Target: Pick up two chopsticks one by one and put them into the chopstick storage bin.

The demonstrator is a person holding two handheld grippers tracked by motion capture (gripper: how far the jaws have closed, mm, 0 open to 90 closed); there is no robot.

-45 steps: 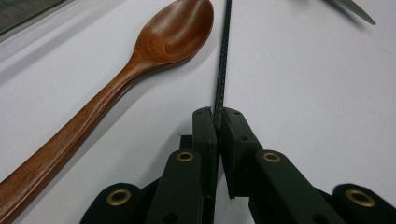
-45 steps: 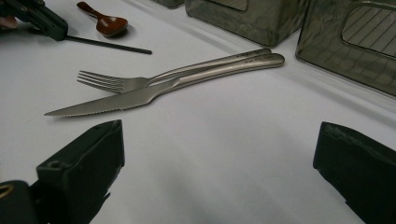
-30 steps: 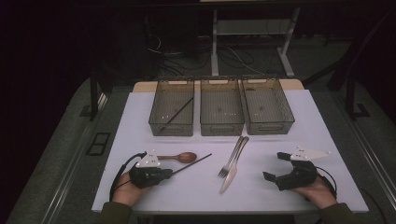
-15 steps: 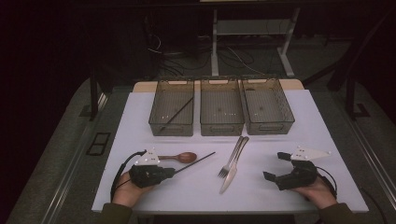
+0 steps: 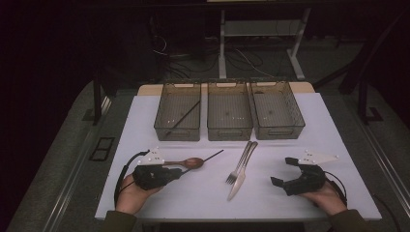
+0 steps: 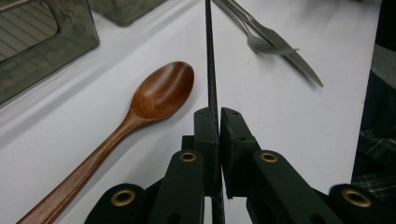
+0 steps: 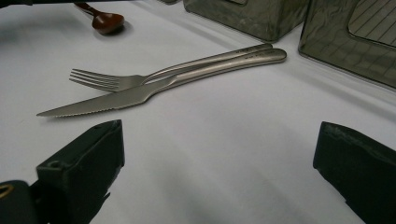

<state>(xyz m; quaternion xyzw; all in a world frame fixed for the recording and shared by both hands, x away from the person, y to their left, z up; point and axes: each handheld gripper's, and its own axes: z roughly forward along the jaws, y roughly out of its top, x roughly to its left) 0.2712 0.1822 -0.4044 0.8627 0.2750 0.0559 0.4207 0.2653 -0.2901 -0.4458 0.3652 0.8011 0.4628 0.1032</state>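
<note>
My left gripper (image 5: 180, 172) (image 6: 218, 116) is shut on a thin black chopstick (image 5: 208, 157) (image 6: 208, 56), which points away toward the table's middle. A brown wooden spoon (image 5: 189, 163) (image 6: 161, 93) lies just beside it on the white table (image 5: 309, 140). A steel fork (image 5: 240, 165) (image 7: 112, 80) and knife (image 5: 238, 186) (image 7: 140, 95) lie side by side at the centre. My right gripper (image 5: 282, 170) (image 7: 219, 140) rests at the front right, open, with nothing between its jaws, facing the fork and knife.
Three clear grey bins stand in a row at the back: the left bin (image 5: 159, 124) holds another black chopstick (image 5: 186, 116), while the middle bin (image 5: 229, 131) and right bin (image 5: 299, 118) look empty. Dark floor surrounds the table.
My left gripper has risen slightly with the chopstick, whose far tip now sits higher. The right gripper has stayed put.
</note>
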